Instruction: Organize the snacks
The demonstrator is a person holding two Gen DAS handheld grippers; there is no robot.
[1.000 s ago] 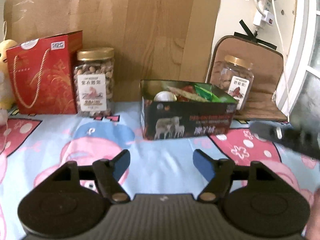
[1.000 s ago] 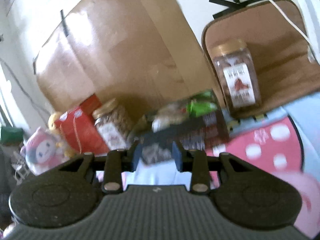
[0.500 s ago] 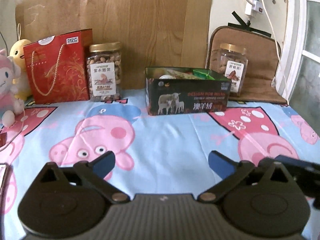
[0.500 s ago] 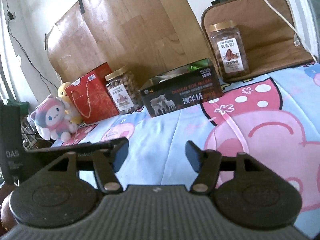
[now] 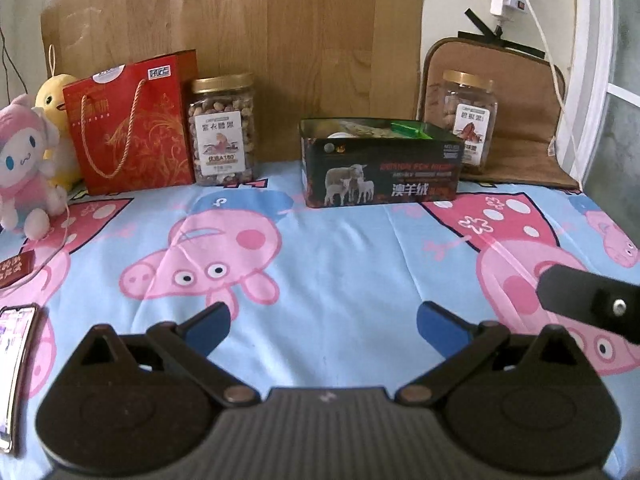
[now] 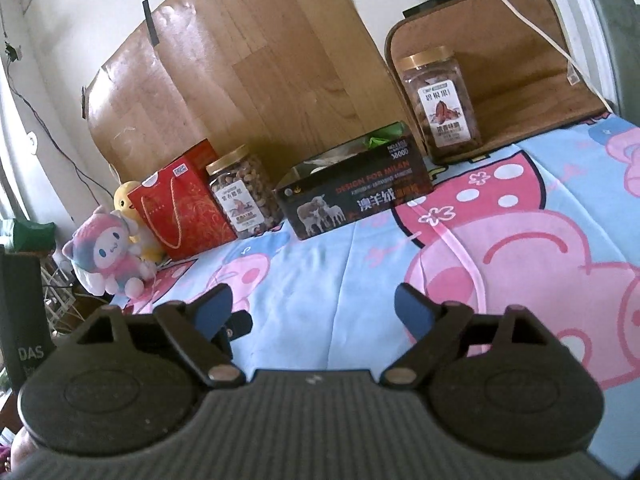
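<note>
Only the left wrist view shows a phone (image 5: 16,376) lying flat on the cartoon-pig cloth (image 5: 340,248) far out to the left of the left tongs (image 5: 324,326), with a small dark red packet (image 5: 16,268) just beyond it. Only the right wrist view shows the tape-edged wooden board (image 6: 240,72) whole and a dark upright block (image 6: 24,312) at the left edge, lettered "DAS".

Both tongs stand wide apart and hold nothing. The left tongs hover low over the cloth; the right tongs (image 6: 314,312) do the same, and a black part of them juts into the left view on its right side.

The dark box (image 5: 380,168) with sheep on its front sits straight ahead of the left tongs, well apart from them, open at the top, with green and pale packets showing inside. From the right tongs the same box (image 6: 352,196) lies ahead and slightly left. A jar of nuts (image 5: 222,128) stands to the left of the box, touching a red gift bag (image 5: 128,124). A second jar (image 5: 468,116) stands behind the box's right corner on a brown mat (image 5: 520,120). Two soft toys, one pink (image 5: 24,164) and one yellow (image 5: 52,100), sit left of the bag.

Nothing lies between either pair of tongs and the box.
</note>
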